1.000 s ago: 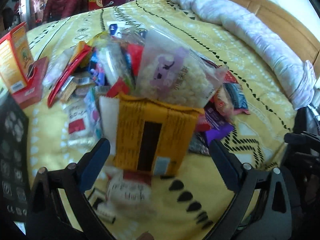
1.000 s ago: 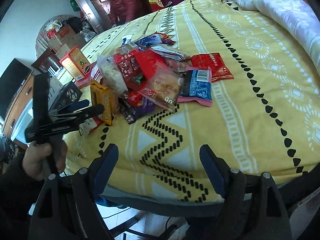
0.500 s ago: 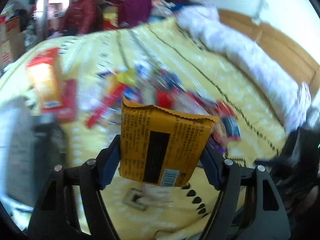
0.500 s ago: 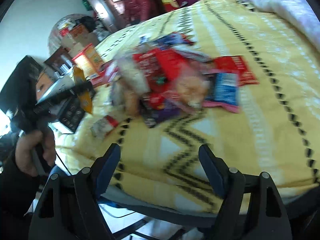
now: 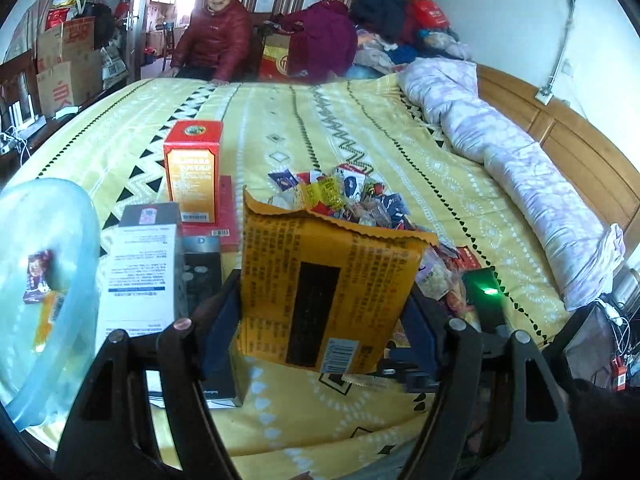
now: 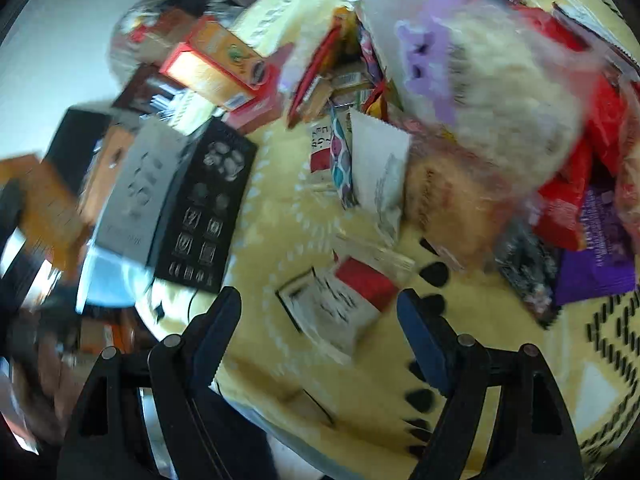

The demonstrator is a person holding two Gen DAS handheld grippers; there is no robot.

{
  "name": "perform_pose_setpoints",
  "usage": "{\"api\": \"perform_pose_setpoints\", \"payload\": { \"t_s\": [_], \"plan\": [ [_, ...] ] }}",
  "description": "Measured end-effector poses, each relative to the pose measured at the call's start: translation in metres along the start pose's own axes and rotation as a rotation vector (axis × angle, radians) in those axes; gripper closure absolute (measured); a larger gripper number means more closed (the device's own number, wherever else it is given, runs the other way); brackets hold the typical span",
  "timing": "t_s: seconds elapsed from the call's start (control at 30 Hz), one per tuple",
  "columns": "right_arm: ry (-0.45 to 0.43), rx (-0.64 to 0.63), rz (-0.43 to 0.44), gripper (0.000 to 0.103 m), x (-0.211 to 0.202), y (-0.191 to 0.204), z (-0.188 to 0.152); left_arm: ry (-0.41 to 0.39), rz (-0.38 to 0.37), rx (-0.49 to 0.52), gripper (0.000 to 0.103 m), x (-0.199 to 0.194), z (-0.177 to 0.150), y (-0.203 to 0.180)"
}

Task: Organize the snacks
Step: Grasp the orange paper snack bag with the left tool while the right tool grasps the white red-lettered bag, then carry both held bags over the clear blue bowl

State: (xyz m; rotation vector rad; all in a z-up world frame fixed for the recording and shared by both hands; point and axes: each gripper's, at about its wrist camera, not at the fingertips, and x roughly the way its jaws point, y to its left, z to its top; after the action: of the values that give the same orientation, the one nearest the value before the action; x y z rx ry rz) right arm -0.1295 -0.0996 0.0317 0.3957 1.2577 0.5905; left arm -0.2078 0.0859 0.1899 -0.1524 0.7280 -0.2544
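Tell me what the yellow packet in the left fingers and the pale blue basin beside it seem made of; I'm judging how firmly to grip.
The yellow packet looks like thin printed plastic film, slightly glossy, with a serrated heat-sealed top edge. The pale blue basin looks like translucent moulded plastic: snack wrappers show through its wall.

1. One yellow snack pack (image 5: 328, 300), between the left tongs' fingers.
2. One orange-red box (image 5: 193, 168), standing beyond them, to the left.
3. One clear bowl (image 5: 76, 216), far left, with two small packets inside.
4. One loose snack heap (image 5: 360, 200).
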Motion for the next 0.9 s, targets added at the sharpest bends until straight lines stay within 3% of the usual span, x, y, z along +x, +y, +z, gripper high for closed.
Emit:
{"api": "perform_pose_setpoints", "payload": {
  "t_s": [0.13, 0.23, 0.33, 0.57, 0.77, 0.9],
  "plan": [
    [0.012, -0.058, -0.141, 0.020, 0.035, 0.022, -0.001, -0.006, -0.014, -0.016, 0.029, 0.002, 0.001, 0.006],
    [-0.021, -0.162, -0.237, 0.034, 0.041, 0.023, -0.013, -0.013, -0.021, -0.019, 0.029, -0.003, -0.001, 0.011],
    [-0.056, -0.137, -0.185, 0.045, 0.027, 0.008, -0.018, -0.009, -0.019, -0.027, 0.028, -0.003, -0.004, 0.017],
    [-0.153, -0.247, -0.196, 0.052, -0.013, 0.024, -0.023, -0.026, -0.015, -0.052, 0.028, -0.011, -0.004, 0.023],
    [-0.308, -0.355, -0.217, 0.054, -0.072, 0.065, -0.015, -0.057, 0.010, -0.070, 0.029, -0.026, 0.002, 0.038],
    [-0.426, -0.452, -0.182, 0.054, -0.109, 0.118, 0.009, -0.120, 0.068, -0.093, 0.029, -0.056, 0.016, 0.063]
  ]
}}
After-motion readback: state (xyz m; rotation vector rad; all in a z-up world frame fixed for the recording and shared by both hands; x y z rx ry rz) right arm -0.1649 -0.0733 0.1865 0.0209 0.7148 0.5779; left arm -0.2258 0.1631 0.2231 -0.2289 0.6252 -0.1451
